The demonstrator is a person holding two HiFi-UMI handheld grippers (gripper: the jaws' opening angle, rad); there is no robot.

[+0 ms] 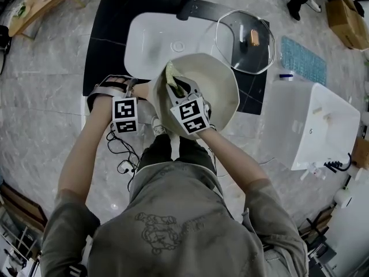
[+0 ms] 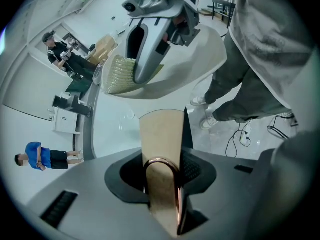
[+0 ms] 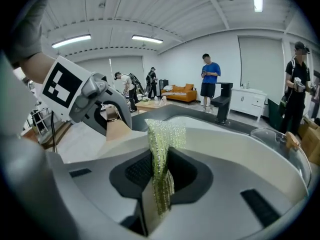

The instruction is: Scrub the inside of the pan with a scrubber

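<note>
Both clamp: left hand-held gripper (image 2: 162,170) on the pan (image 1: 222,91) handle (image 2: 161,134), right hand-held gripper (image 3: 159,176) on the scrubber (image 3: 165,134) at the pan's 10 o'clock wall. Scrubbing seems underway; next, sweep it toward 4 o'clock.

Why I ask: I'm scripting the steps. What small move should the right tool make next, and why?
Probably press the scrubber against the pan's inner wall and sweep it. The right tool is shut on the scrubber inside the pan, and the left tool steadies the handle over the sink.
</note>
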